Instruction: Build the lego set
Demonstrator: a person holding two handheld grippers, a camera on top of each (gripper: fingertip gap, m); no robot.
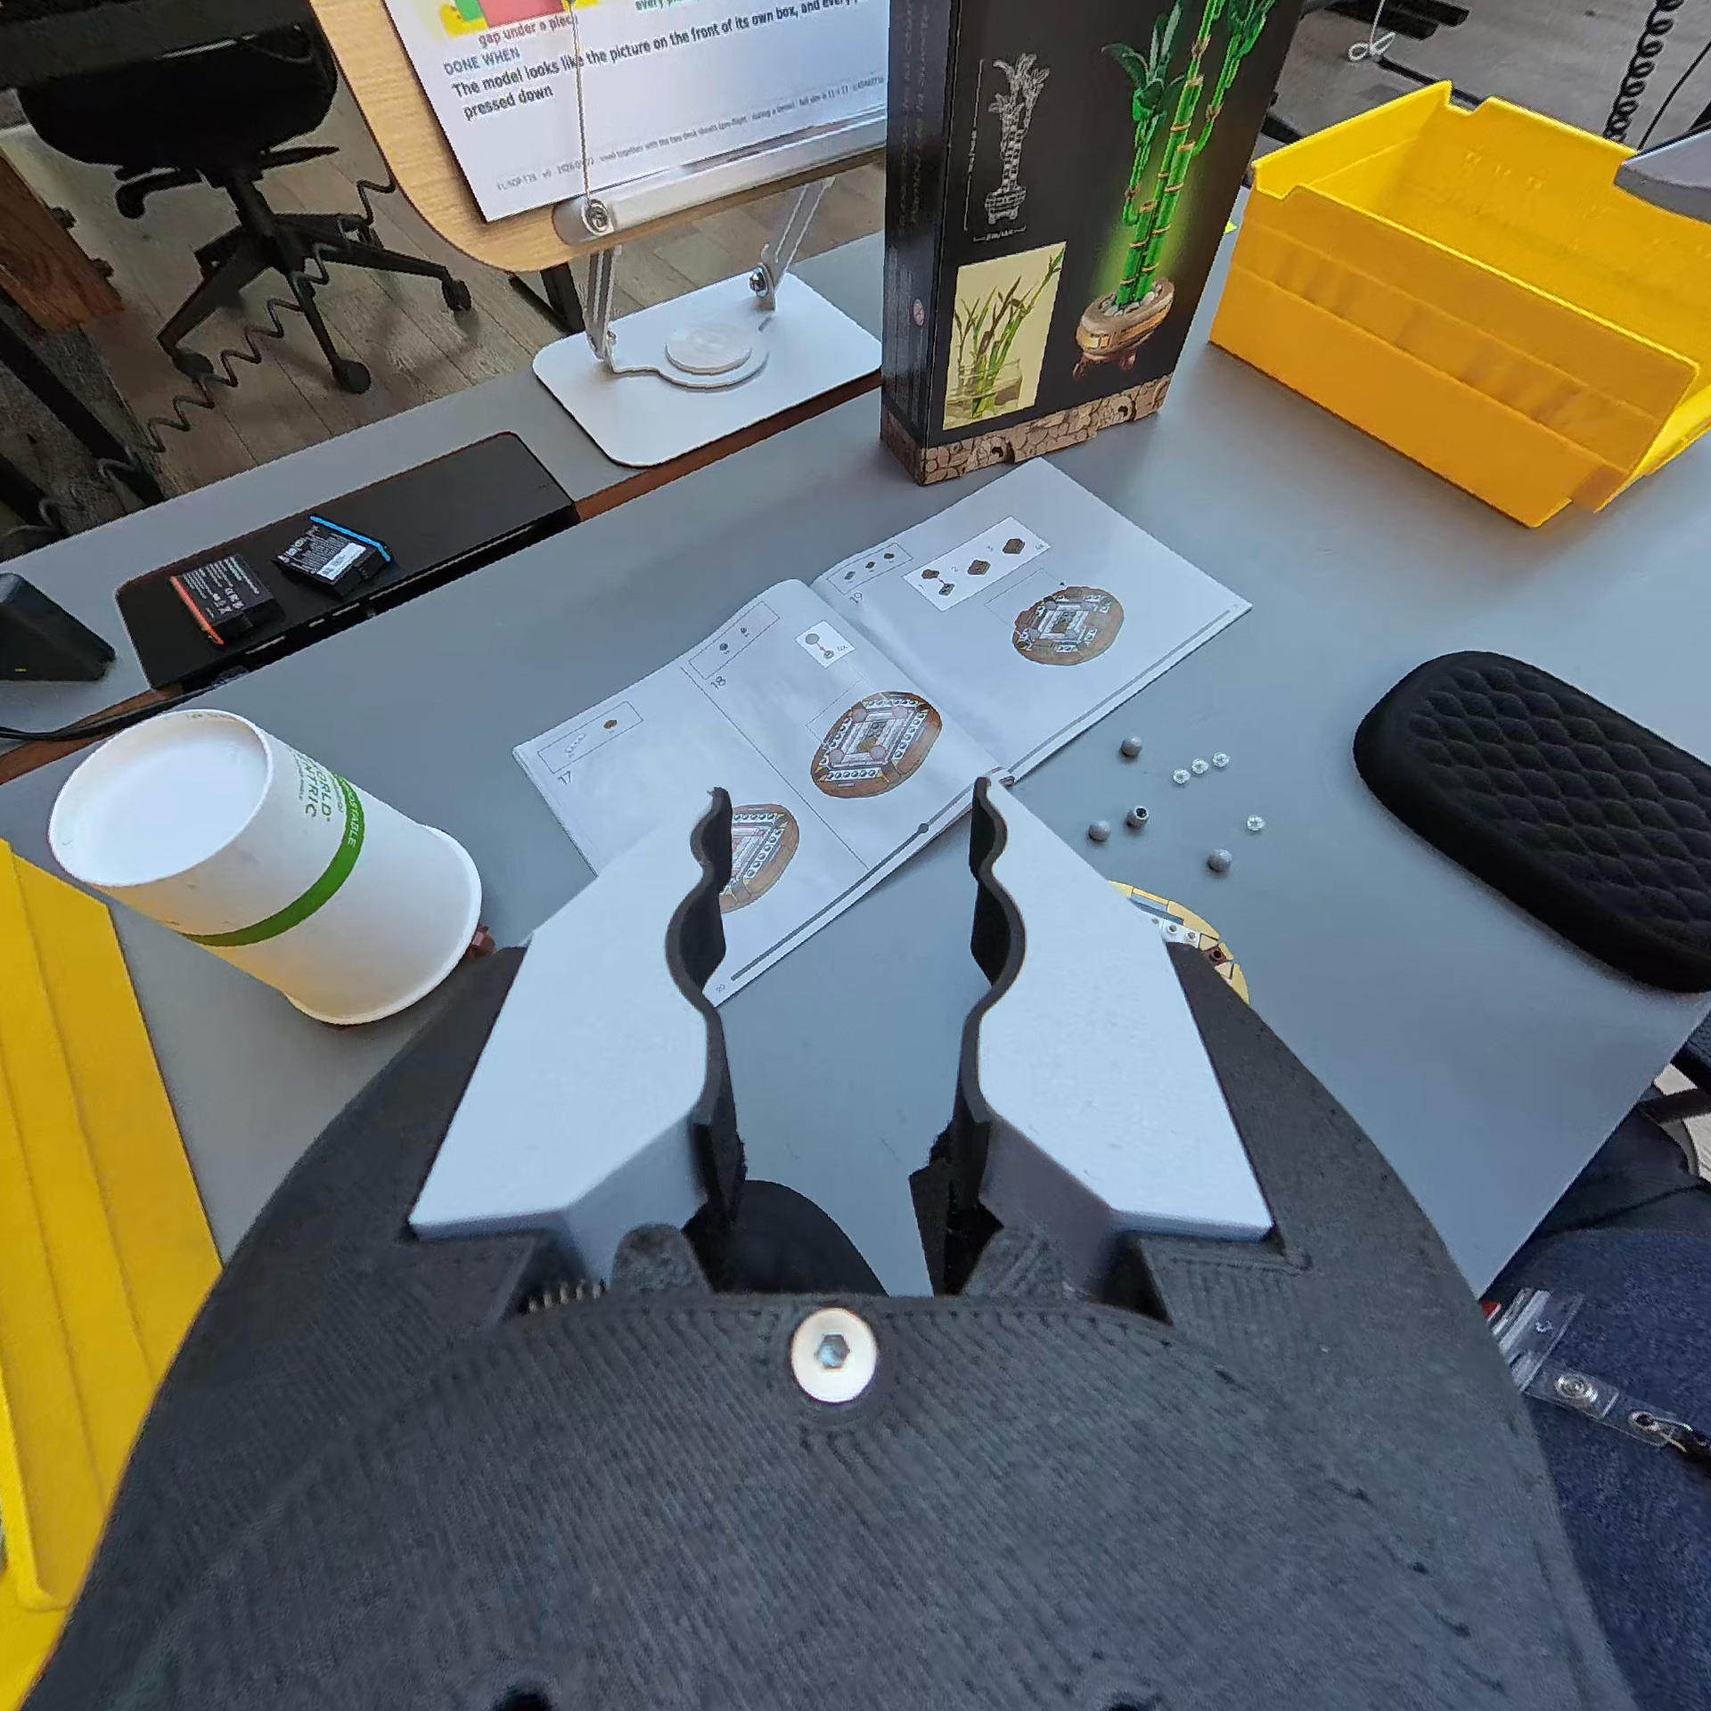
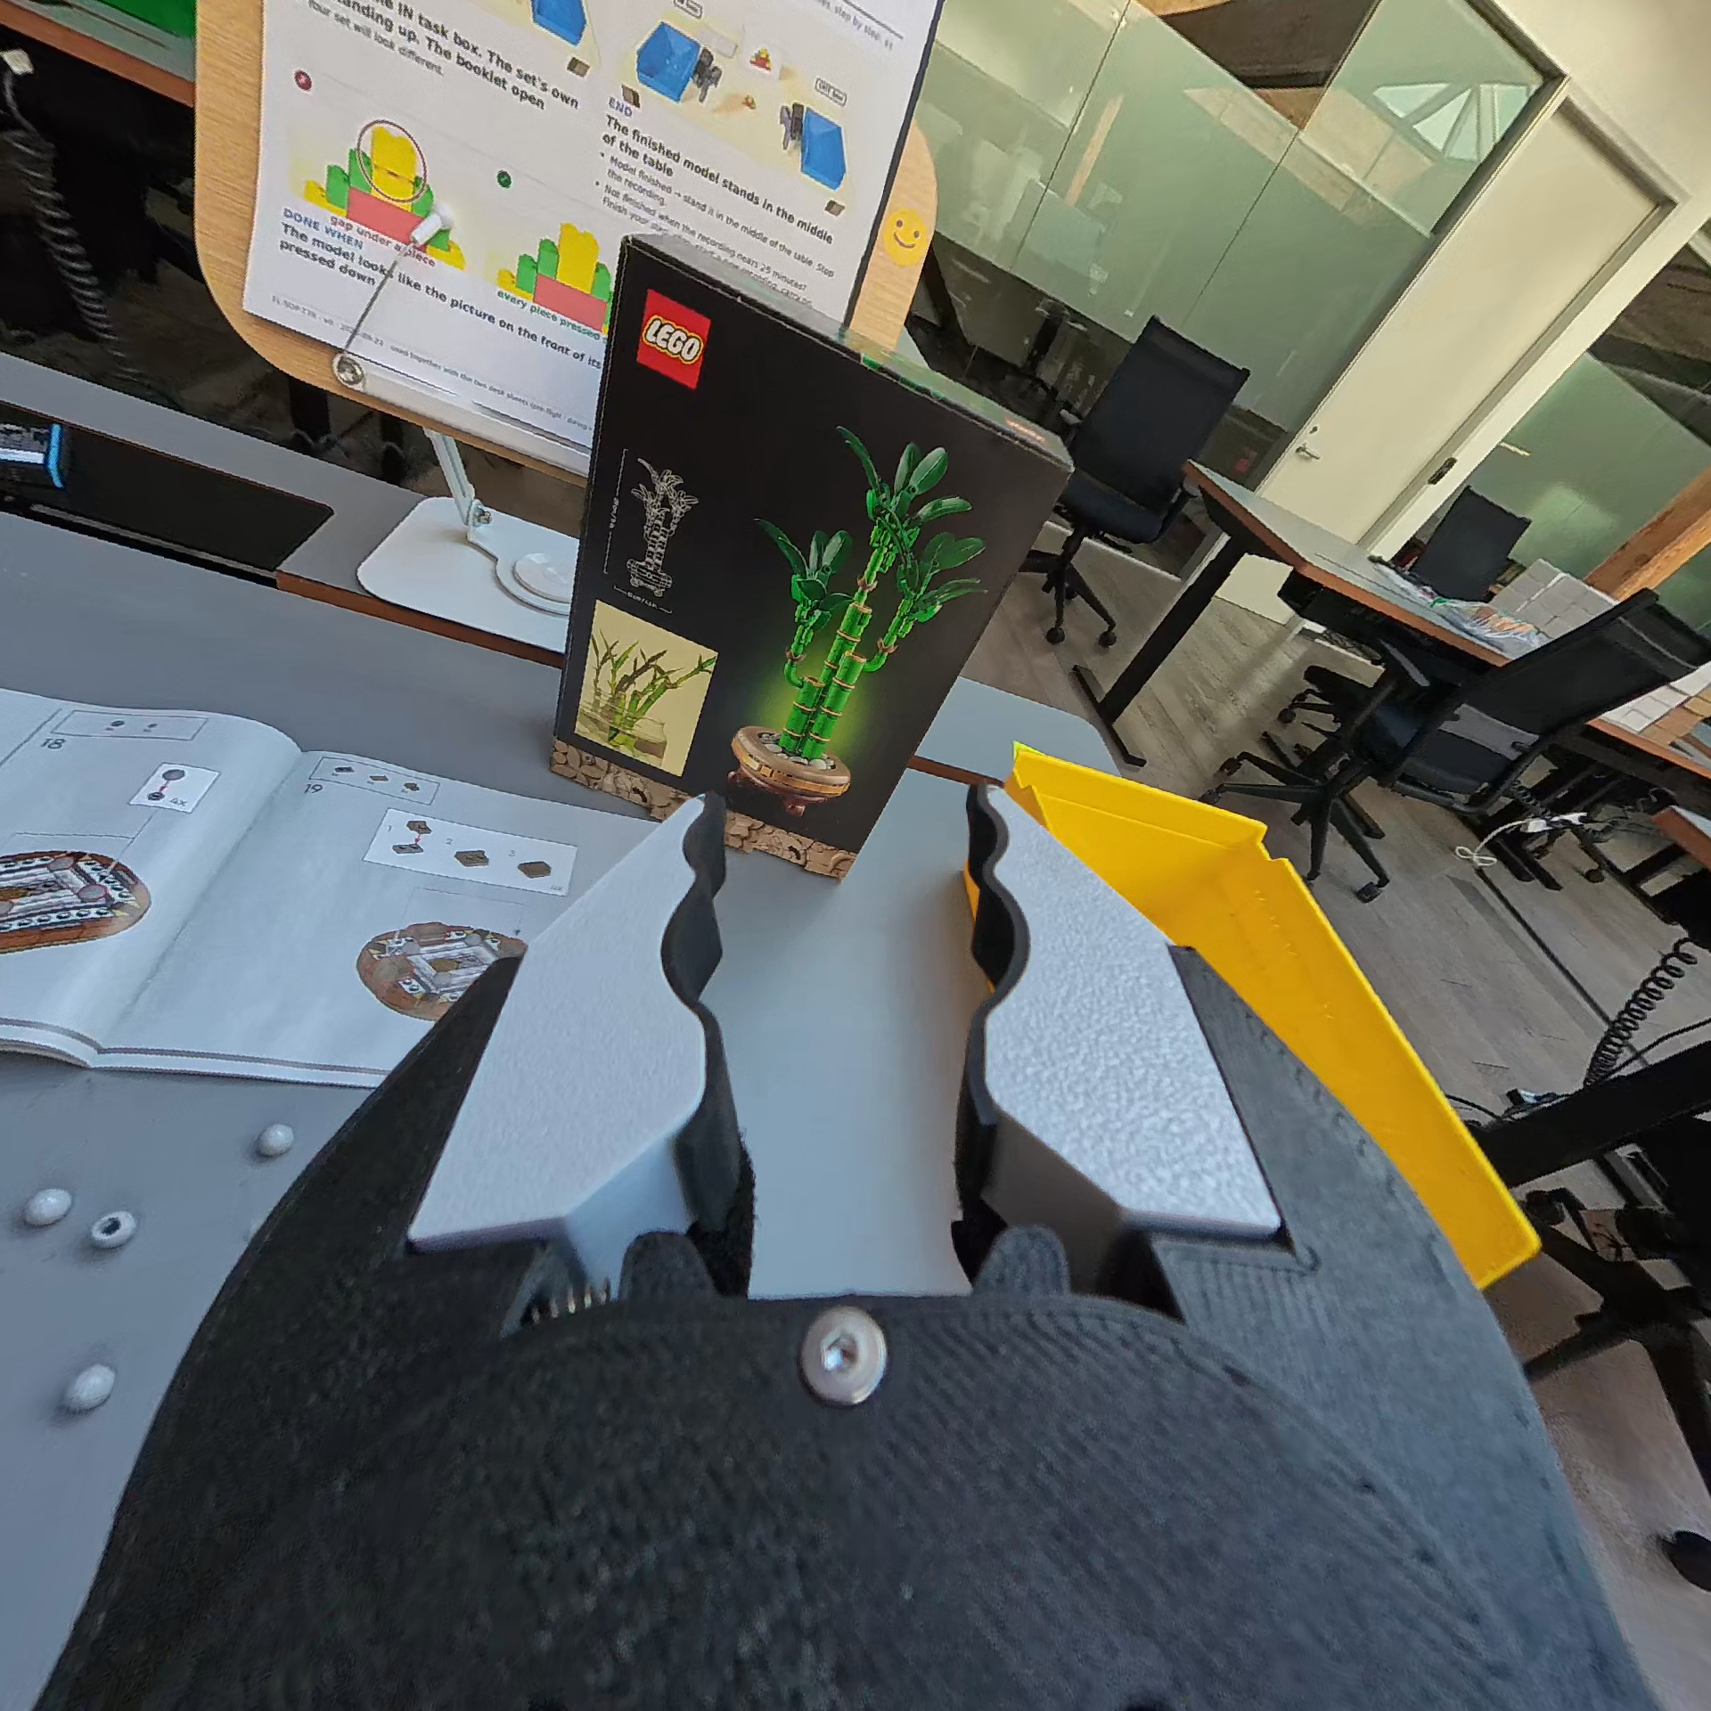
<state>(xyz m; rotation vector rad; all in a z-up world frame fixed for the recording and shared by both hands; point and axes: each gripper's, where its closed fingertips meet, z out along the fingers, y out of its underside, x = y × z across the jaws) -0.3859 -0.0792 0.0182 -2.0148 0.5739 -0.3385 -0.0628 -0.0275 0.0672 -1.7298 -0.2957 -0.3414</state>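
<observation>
We see the left gripper (image 1: 847, 801) wide open over the instruction booklet (image 1: 889, 704) — holding nothing. The right gripper (image 2: 843, 805) gapes empty too, facing the Lego box (image 2: 796, 593). Small grey round pieces (image 1: 1167, 805) — maybe studs — lie beside the booklet.

Table (image 1: 1389, 1018) grey. Bin (image 1: 1444, 305) yellow. Set box (image 1: 1065, 231) black w/ green bamboo pic, brown stone-pattern strip at base. Cup (image 1: 268, 861) white w/ green band. Wrist rest (image 1: 1546, 805) black, quilted diamond pattern. Loose studs (image 1: 1134, 815) grey.
</observation>
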